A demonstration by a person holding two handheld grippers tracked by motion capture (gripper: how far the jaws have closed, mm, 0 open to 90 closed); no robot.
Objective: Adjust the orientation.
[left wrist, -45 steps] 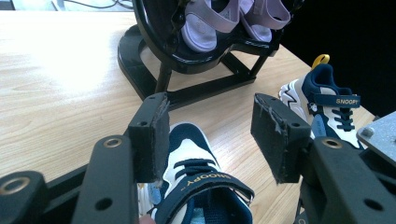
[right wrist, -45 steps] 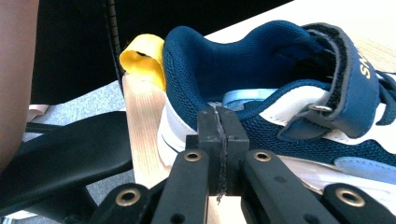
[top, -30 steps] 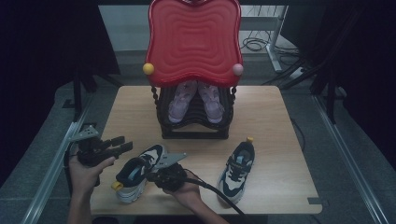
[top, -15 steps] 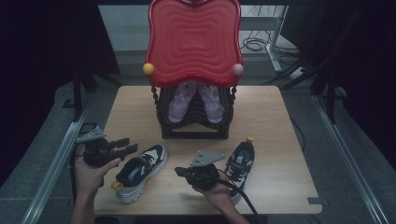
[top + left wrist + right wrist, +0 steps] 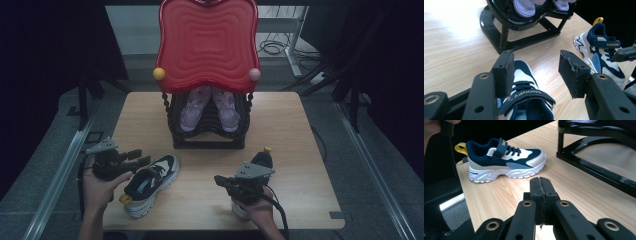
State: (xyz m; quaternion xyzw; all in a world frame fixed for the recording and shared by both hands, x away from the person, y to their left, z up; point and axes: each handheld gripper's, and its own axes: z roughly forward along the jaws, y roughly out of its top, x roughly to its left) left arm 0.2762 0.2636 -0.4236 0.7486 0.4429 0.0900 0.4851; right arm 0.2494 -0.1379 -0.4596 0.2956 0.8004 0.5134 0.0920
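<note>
The closed right tool (image 5: 222, 181) moved right, covering the right shoe (image 5: 602, 53); the left tool (image 5: 535, 72) gapes wide.

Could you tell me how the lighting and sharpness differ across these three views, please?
High view: dim and soft, with dark surroundings around the light wooden table. Left gripper view: strong glare whitens the tabletop at upper left, while the near navy-and-white sneaker is sharp. Right gripper view: evenly lit, and the shut black right gripper is crisp, the black slatted shoe rack slightly softer.

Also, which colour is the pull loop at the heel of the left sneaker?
Yellow; the pull loop shows best in the right gripper view.
</note>
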